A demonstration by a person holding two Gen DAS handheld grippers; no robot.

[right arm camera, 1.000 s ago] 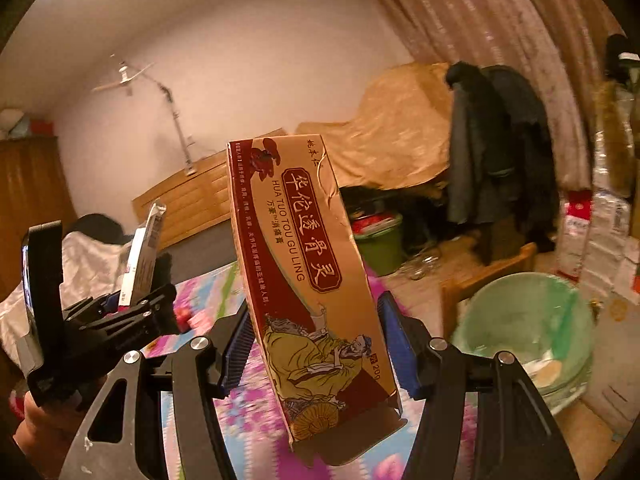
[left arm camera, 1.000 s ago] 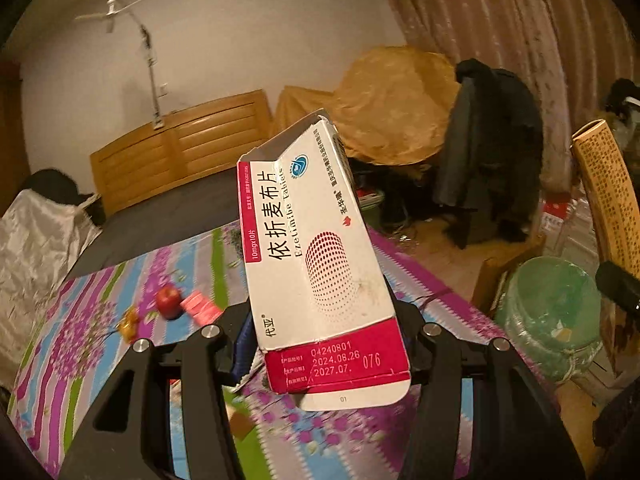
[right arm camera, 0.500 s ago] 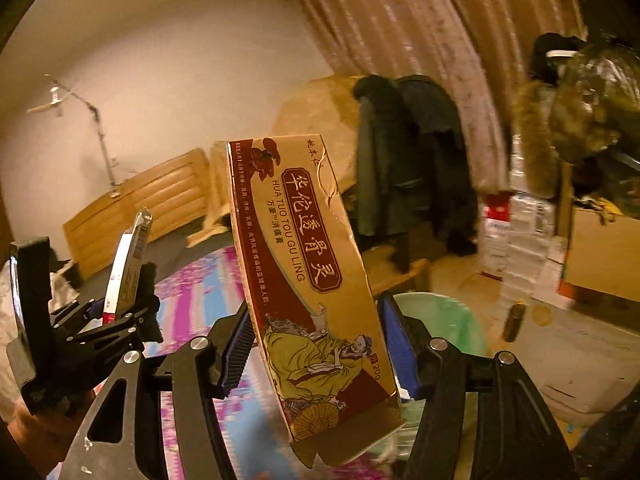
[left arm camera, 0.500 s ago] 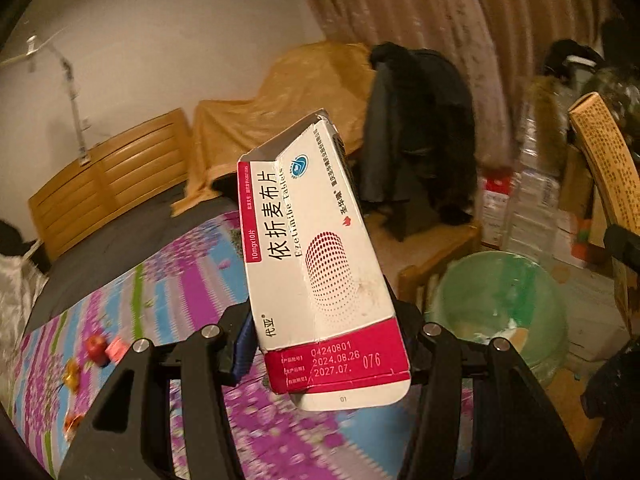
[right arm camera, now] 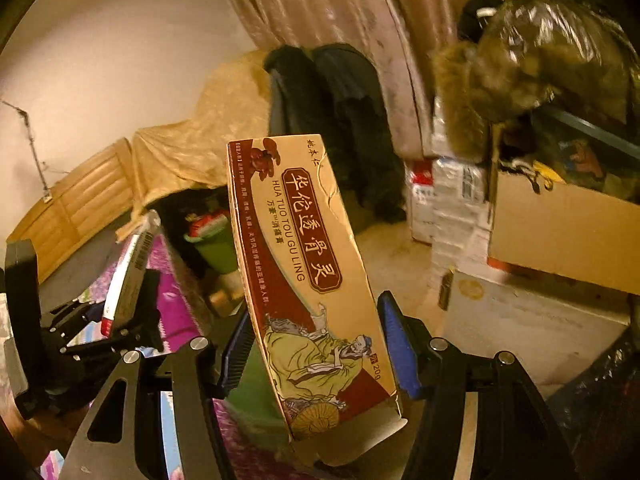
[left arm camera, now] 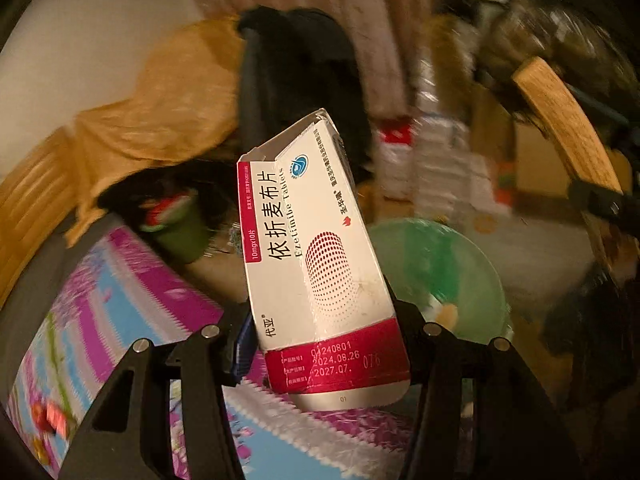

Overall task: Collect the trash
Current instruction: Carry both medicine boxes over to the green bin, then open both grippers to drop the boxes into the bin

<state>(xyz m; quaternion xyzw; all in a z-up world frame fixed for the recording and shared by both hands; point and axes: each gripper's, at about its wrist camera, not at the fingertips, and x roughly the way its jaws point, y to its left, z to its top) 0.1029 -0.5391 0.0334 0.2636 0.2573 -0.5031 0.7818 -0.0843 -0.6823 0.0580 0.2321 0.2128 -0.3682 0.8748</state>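
With both boxes already picked up, carry-to-bin step in hand. Left hand-held gripper (left arm camera: 320, 344) pinching white-and-magenta tablet box (left arm camera: 316, 264) by its lower end, box tilted, torn top flap up. Right hand-held gripper (right arm camera: 316, 344) pinching tan-and-maroon ointment box (right arm camera: 304, 280) low on its sides, also tilted, bottom flap hanging loose. Left gripper and its box seen edge-on at left of right wrist view (right arm camera: 128, 280).

Next move, judged: bring each box over green basin-like bin (left arm camera: 444, 276) on floor just beyond surface edge, then spread jaws to drop. Bin showing some scraps inside; looks like the target, not certain. Needs boxes clear of rim before release; light cardboard likely to flutter.

Surface (left arm camera: 132, 292): purple, blue and white floral cloth, small red items at far left, blurred. Room: dim warm light, pink curtain (right arm camera: 320, 4), dark coat (right arm camera: 336, 120) on chair, yellow cloth draped over furniture, wooden headboard, small green bucket (right arm camera: 216, 248), stacked cardboard boxes (right arm camera: 560, 228), fur-trimmed jacket on top.
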